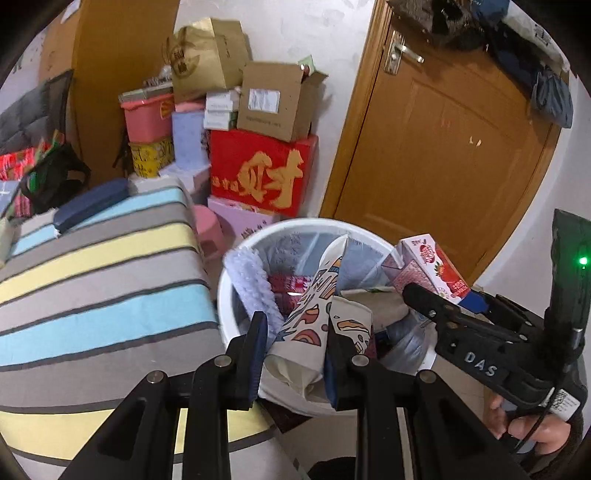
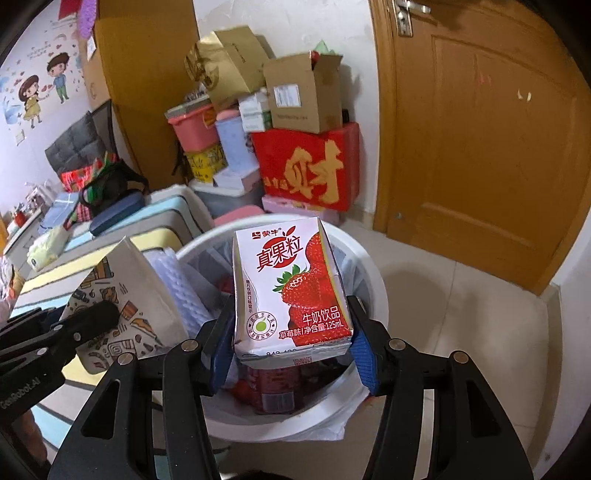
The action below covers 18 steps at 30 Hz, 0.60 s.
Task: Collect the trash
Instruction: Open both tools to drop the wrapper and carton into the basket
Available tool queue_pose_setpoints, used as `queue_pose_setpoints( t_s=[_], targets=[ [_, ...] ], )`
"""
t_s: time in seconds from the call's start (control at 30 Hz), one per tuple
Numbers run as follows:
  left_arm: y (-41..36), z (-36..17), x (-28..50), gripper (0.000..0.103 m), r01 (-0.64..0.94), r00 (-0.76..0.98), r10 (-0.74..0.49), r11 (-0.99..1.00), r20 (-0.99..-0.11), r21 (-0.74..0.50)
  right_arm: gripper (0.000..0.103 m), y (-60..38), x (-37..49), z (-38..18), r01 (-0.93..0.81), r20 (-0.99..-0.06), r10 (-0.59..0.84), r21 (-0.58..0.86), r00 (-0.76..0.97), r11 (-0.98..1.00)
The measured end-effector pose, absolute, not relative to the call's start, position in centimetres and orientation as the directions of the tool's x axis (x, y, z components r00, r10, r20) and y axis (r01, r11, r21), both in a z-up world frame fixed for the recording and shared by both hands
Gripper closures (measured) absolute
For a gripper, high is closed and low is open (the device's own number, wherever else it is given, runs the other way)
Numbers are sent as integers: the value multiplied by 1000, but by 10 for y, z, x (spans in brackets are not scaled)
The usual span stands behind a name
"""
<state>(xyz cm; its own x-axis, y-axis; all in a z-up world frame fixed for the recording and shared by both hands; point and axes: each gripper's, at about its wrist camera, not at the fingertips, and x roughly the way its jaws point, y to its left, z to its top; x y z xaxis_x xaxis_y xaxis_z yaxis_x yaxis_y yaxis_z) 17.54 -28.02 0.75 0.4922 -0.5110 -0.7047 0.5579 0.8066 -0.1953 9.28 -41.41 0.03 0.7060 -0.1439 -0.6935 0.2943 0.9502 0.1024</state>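
Right wrist view: right gripper [image 2: 291, 339] clamps a strawberry milk carton [image 2: 291, 284], its 2 jaws on the carton's sides, poised over the white bin [image 2: 373, 280] ahead for dropping. Label reads 125mL. Left gripper [image 1: 295, 347] pinches a patterned paper bag [image 1: 314, 314] narrowly above the same bin; bag contents unclear. "DAS" marks the right gripper's body.

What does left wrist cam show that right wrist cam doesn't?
Left wrist only: the left claw shut on a patterned paper bag, a hand on the right claw's grip, clothes hanging above the door. Right wrist only: the strawberry milk carton face-on in the right claw, cartoon wall stickers, a red can in the bin. Both: white trash bin, red box, wooden door.
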Motion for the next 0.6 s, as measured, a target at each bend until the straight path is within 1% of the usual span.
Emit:
queue_pose_setpoints(
  t_s=[0.07,0.13,0.17,0.2,0.27,0.3,0.33,0.37,0.43,0.53,0.6],
  targets=[
    [-287,3,177,75,567,490,-511,802,-707,-187,46,-418,97,-4,307,-705,-168,74,689,949],
    [-292,1,178,69,568,492,-498,805,-714,-171,46,-421,98,-6,298,-710,-163,69,685,952],
    [-294,0,180,58,569,493,-497,805,-715,-167,46,-423,97,-7,296,-716,-157,72,680,952],
    [-296,-1,180,51,570,493,-497,805,-714,-166,46,-424,96,-8,297,-718,-155,76,679,952],
    [-296,0,178,51,575,497,-507,800,-705,-171,45,-426,95,-8,307,-719,-153,88,678,948],
    [-295,1,178,50,571,501,-506,803,-702,-171,41,-427,94,-8,312,-718,-153,94,679,946],
    [-295,0,178,50,571,501,-504,803,-704,-169,39,-427,93,-8,312,-715,-152,98,683,945],
    [-295,0,179,48,570,499,-498,805,-709,-164,39,-427,91,-8,315,-713,-152,101,684,944],
    [-293,-1,177,47,562,502,-482,813,-718,-152,39,-429,91,-9,320,-718,-144,115,680,940],
    [-287,1,174,47,557,512,-486,816,-708,-157,39,-428,84,-4,322,-697,-144,131,703,938],
    [-283,3,170,47,547,529,-469,826,-707,-138,39,-426,84,-3,325,-693,-146,133,706,936]
  ],
)
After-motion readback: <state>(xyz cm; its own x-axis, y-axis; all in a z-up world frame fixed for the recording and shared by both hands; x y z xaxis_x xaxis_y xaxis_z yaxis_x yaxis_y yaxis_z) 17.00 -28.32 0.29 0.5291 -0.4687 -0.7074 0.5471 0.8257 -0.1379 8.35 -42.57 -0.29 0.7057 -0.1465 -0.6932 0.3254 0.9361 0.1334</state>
